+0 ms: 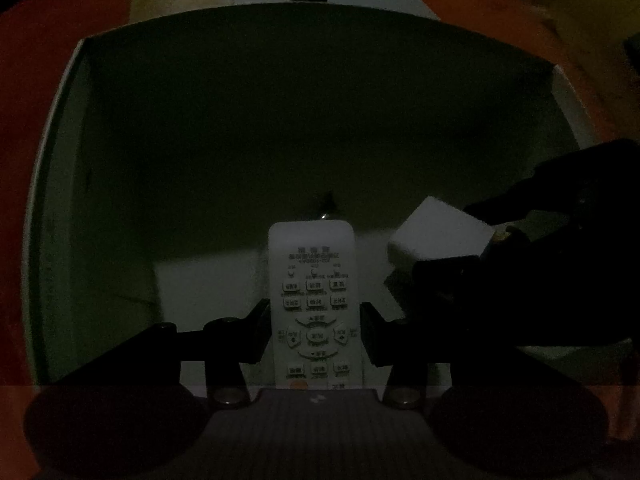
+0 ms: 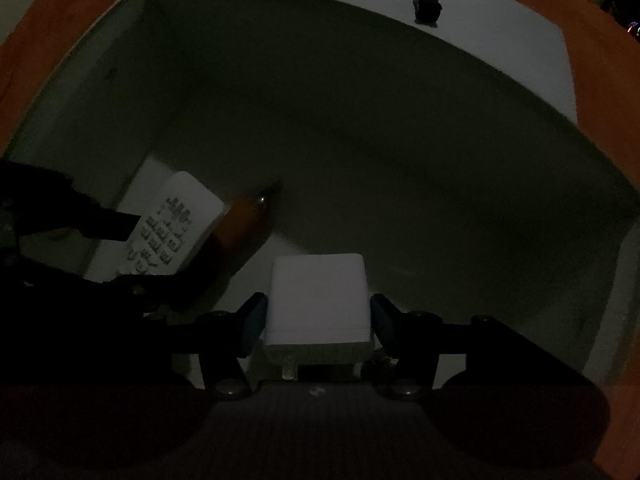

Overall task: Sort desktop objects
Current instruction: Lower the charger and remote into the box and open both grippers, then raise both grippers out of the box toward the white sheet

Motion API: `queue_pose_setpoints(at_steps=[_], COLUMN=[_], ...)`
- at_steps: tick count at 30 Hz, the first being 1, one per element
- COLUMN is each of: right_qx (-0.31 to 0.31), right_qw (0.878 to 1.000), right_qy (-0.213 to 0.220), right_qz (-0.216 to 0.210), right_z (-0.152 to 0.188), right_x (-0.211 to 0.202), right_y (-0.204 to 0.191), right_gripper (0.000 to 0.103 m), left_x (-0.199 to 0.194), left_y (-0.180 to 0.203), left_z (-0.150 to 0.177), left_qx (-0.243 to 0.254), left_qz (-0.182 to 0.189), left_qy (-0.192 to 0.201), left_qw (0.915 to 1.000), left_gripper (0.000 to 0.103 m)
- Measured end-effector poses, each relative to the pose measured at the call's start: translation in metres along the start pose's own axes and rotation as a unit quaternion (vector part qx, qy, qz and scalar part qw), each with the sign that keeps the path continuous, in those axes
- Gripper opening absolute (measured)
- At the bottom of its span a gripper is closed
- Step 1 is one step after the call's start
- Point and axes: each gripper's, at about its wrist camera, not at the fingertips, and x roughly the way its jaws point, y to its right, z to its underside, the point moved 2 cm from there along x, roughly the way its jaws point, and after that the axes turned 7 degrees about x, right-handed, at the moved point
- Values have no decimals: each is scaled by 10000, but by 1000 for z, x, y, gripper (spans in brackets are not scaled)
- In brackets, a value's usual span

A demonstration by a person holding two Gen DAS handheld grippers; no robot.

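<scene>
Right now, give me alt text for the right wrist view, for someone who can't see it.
Dim fisheye view down into a large box: the right gripper holds a white charger block in its jaws. At left, the left gripper holds a white remote control over an orange pen. Outside the box, a black marker lies on white paper.
</scene>
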Motion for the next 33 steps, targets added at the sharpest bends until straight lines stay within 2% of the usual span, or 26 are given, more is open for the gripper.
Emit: queue_pose_setpoints(at_steps=[7, 11, 14, 15, 16, 18, 26, 33], right_qx=[-310, -333, -249, -222, -199, -162, 69, 546], right_qw=[9991, 9990, 9994, 9995, 9995, 9993, 9986, 9942], right_qy=[226, 211, 196, 205, 217, 268, 532, 898], right_qz=[200, 218, 126, 110, 137, 206, -8, -228], right_z=[-1, -7, -10, -10, -11, -12, -23, -44], right_x=[5, 10, 12, 12, 12, 9, -33, -82], right_y=[-4, -1, 5, 7, 9, 13, 27, 46], right_gripper=[59, 60, 60, 64, 73, 80, 80, 79], left_x=[2, 3, 5, 7, 9, 10, -15, -53], left_y=[-1, 0, -4, -9, -11, -13, -18, -26], left_z=[-3, -7, -10, -8, -10, -5, -14, -37], left_qx=[-23, 15, -105, -152, -172, -147, -70, -202], left_qz=[21, -89, -16, -3, 1, -18, 13, -4], left_qy=[-39, -15, -46, -69, -75, -85, 146, 581], left_qw=[10000, 10000, 9999, 9999, 9998, 9999, 9999, 9981], left_gripper=[41, 47, 53, 53, 54, 60, 60, 59])
